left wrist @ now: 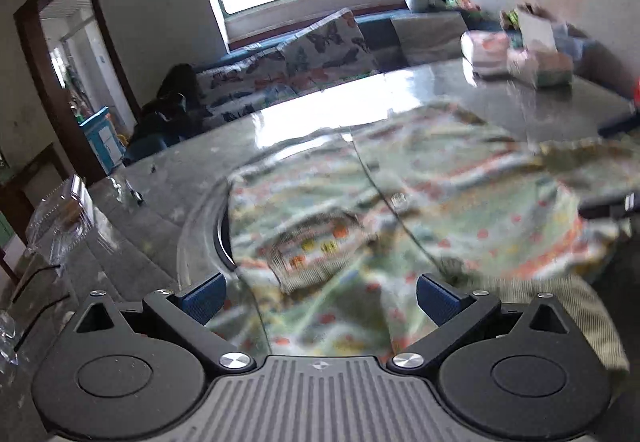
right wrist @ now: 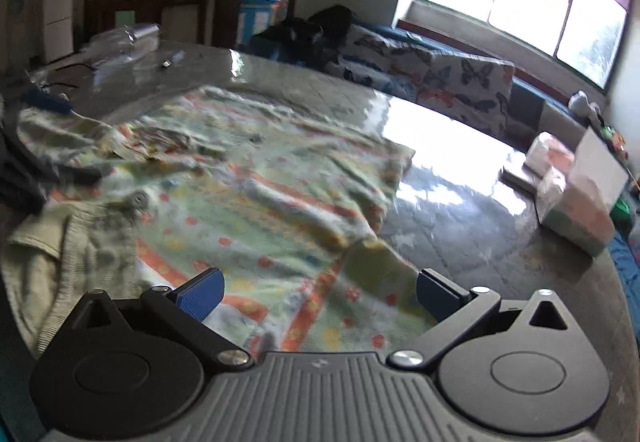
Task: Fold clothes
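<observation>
A pale green children's garment (left wrist: 420, 202) with orange and yellow print lies spread and rumpled on the glossy round table (left wrist: 320, 110). It has a ribbed cuff or hem (left wrist: 560, 306) at the near right. My left gripper (left wrist: 320, 296) is open and empty just above its near edge. In the right wrist view the same garment (right wrist: 260, 182) fills the table's middle, with its ribbed edge (right wrist: 60, 262) at the left. My right gripper (right wrist: 320, 294) is open and empty over the garment's near edge. The other gripper's dark fingers (left wrist: 608, 206) show at the right edge of the left wrist view.
Tissue packs and boxes (right wrist: 572, 194) stand at the table's far right, also visible in the left wrist view (left wrist: 520, 54). Clear plastic packaging (right wrist: 120, 42) and cables lie at the far left. A butterfly-print sofa (left wrist: 288, 66) stands behind the table under the window.
</observation>
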`<action>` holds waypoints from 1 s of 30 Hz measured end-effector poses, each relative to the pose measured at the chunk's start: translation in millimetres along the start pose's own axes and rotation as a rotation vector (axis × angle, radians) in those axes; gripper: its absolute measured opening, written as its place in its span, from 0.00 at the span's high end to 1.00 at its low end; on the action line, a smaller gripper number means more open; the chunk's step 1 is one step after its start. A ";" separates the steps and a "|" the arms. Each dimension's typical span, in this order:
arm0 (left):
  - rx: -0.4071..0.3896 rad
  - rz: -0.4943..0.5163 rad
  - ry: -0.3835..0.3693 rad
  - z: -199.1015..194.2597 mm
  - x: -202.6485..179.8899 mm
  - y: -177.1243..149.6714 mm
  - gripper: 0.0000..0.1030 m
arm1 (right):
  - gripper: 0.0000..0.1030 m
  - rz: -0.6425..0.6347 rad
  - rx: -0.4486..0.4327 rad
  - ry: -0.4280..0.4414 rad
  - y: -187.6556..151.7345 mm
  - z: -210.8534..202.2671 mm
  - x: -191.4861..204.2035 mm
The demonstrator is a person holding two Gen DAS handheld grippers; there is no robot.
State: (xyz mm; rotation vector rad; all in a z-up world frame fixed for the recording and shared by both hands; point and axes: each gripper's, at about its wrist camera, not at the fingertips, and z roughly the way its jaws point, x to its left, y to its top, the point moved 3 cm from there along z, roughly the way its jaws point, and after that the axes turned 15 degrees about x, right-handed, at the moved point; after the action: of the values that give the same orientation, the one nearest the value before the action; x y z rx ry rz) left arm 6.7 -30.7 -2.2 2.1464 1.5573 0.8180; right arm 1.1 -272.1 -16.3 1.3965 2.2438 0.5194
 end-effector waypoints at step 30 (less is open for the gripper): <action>0.094 -0.110 0.041 38.8 5.8 15.9 0.00 | 0.00 0.340 0.026 -0.021 -45.0 -3.1 -57.6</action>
State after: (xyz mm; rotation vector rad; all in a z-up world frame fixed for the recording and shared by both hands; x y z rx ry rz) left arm 44.5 -28.8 -21.0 2.0984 1.7505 0.7706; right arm -11.2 -343.3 -27.7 1.8005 2.0108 0.5823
